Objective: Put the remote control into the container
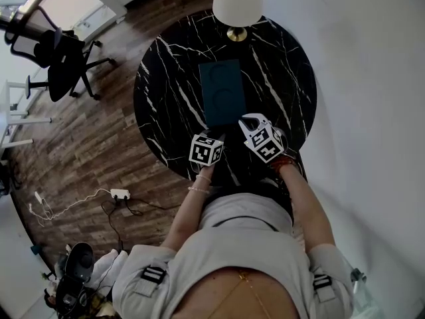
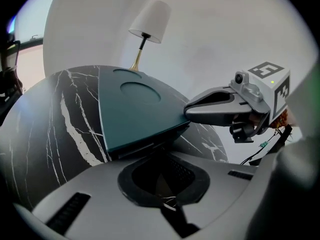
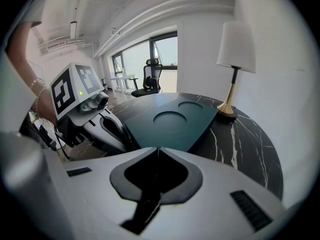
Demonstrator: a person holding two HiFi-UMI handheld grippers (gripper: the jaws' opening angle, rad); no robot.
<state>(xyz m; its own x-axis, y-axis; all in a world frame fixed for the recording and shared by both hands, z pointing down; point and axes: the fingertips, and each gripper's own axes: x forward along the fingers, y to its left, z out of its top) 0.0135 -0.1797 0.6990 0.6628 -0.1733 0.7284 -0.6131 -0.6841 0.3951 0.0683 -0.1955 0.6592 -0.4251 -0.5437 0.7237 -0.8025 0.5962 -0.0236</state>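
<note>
A flat dark teal container [image 1: 222, 88] with two round recesses in its top lies on the round black marble table [image 1: 166, 92]. Both grippers are at its near edge. My left gripper [image 1: 219, 135] is shut, its tips just under the near edge of the container [image 2: 135, 109]. My right gripper [image 1: 243, 119] is shut too, its tips against the container's near right corner [image 3: 170, 124]. Whether it pinches that edge I cannot tell. In the left gripper view the right gripper [image 2: 187, 112] touches that corner. I make out no remote control in any view.
A table lamp [image 1: 237, 2] with a white shade and brass foot stands at the table's far edge, just beyond the container. A white wall runs along the right. A black office chair [image 1: 63, 62] stands on the wood floor at left, a power strip [image 1: 120, 194] nearer.
</note>
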